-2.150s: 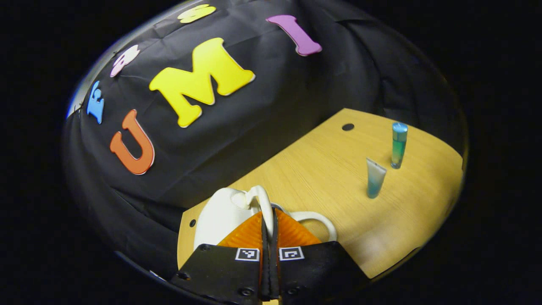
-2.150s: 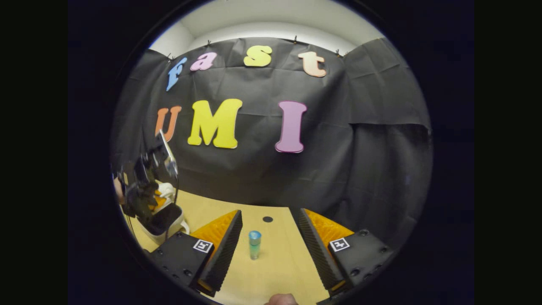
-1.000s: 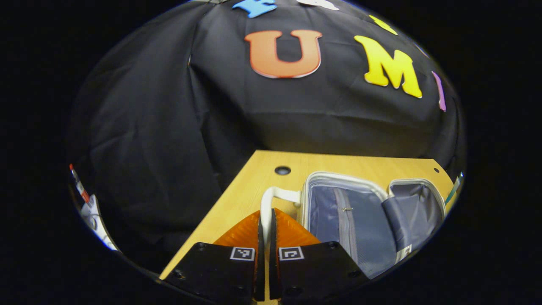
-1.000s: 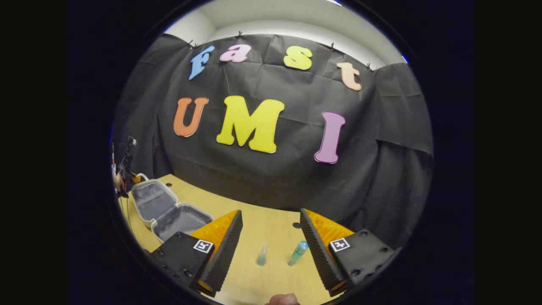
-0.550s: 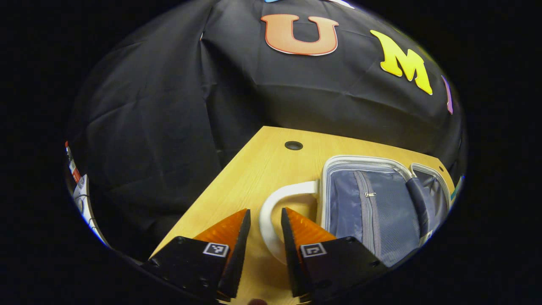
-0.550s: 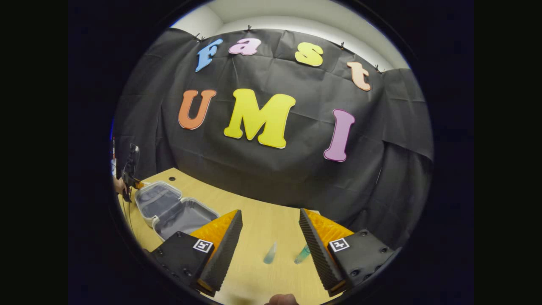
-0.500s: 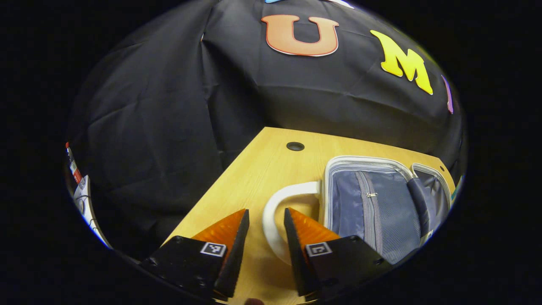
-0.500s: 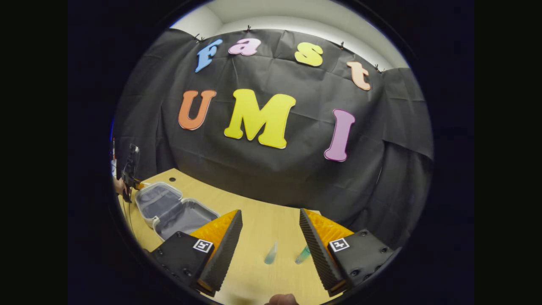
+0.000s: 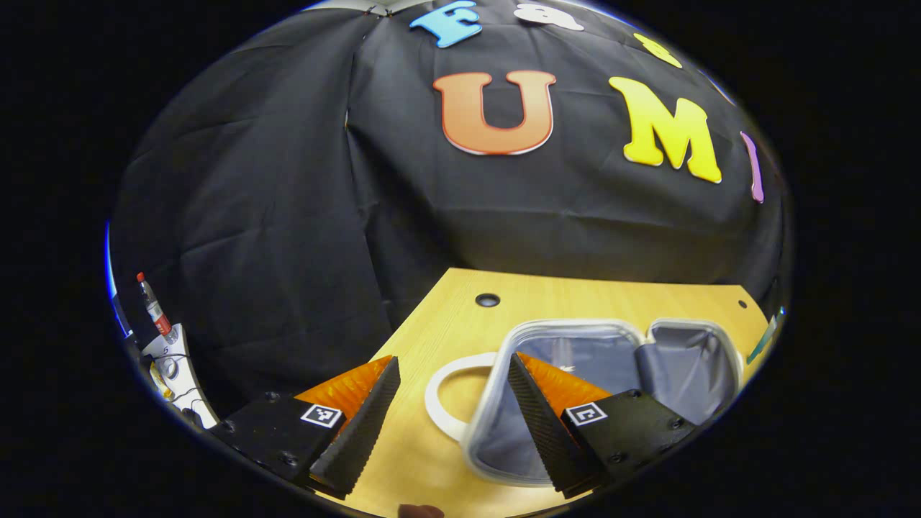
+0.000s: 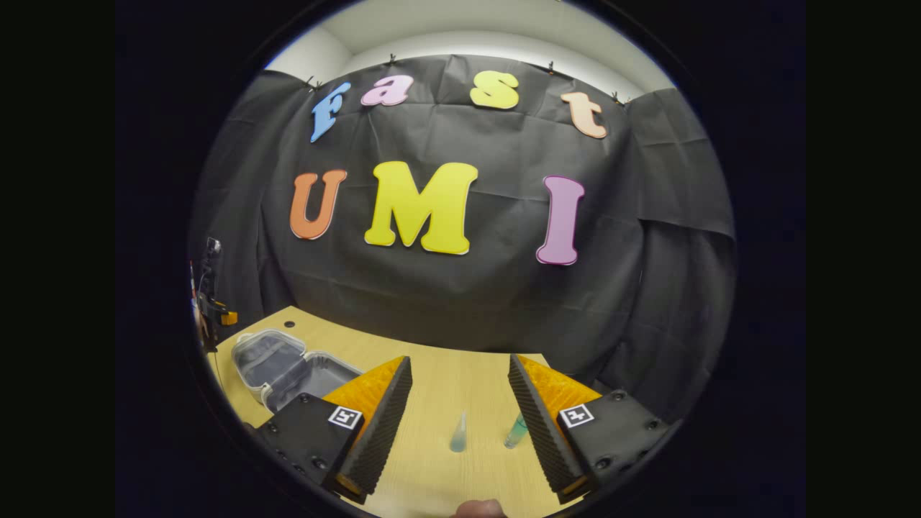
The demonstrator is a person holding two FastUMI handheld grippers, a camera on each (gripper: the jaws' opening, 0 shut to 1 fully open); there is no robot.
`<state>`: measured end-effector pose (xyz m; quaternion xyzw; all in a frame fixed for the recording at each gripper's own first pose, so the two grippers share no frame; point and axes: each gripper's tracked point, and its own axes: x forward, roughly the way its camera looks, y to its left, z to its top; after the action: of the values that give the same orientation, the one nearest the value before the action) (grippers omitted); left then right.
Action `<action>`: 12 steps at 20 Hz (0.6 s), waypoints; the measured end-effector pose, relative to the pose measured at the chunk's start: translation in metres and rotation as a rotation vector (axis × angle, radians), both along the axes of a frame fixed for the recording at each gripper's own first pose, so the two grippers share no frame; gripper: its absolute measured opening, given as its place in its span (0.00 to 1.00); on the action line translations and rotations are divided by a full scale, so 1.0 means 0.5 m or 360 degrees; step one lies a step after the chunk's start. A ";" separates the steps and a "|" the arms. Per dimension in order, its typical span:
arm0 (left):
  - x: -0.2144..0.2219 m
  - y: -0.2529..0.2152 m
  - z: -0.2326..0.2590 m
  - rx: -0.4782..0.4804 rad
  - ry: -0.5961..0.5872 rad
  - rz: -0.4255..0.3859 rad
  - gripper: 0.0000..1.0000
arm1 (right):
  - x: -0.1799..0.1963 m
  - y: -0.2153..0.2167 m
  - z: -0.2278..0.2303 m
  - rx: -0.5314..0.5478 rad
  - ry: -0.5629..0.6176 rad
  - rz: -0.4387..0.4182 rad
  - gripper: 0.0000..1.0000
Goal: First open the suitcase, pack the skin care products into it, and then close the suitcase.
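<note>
In the left gripper view, the near corner of the open white-rimmed suitcase with grey fabric lining (image 9: 575, 345) lies behind the left gripper's right-hand finger (image 9: 536, 403), and its far half runs out at the right edge. In the right gripper view, the green-blue cylindrical bottle (image 10: 516, 430) is partly hidden by a finger (image 10: 532, 410) at lower centre; the pale blue squeeze tube (image 10: 458, 434) is too small and blurred to detail. The other gripper (image 10: 210, 302) at the left edge is cut off.

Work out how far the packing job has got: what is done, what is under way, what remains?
Done: the small white suitcase lies open on the wooden table, grey lining showing. In hand: nothing; the left gripper is open over the suitcase's white loop handle, the right gripper open facing the products. Left: the pale blue tube and green-blue bottle stand unpacked; then closing.
</note>
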<state>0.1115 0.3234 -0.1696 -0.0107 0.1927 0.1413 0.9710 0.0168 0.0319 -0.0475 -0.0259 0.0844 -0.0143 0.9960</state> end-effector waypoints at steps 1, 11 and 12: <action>-0.005 -0.033 0.029 0.0020 -0.0033 -0.0015 0.96 | -0.003 -0.015 -0.005 0.0008 -0.0005 -0.0006 0.81; -0.055 -0.494 0.155 -0.0099 -0.0181 -0.0221 0.96 | -0.014 -0.221 -0.038 0.0075 -0.0040 -0.0090 0.81; -0.055 -0.541 0.159 -0.0097 -0.0190 -0.0262 0.96 | -0.016 -0.244 -0.044 0.0080 -0.0035 -0.0100 0.81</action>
<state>0.0838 0.0530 -0.0901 -0.0329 0.1390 0.0543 0.9883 0.0087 -0.0899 -0.0696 0.0019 0.0745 -0.0436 0.9963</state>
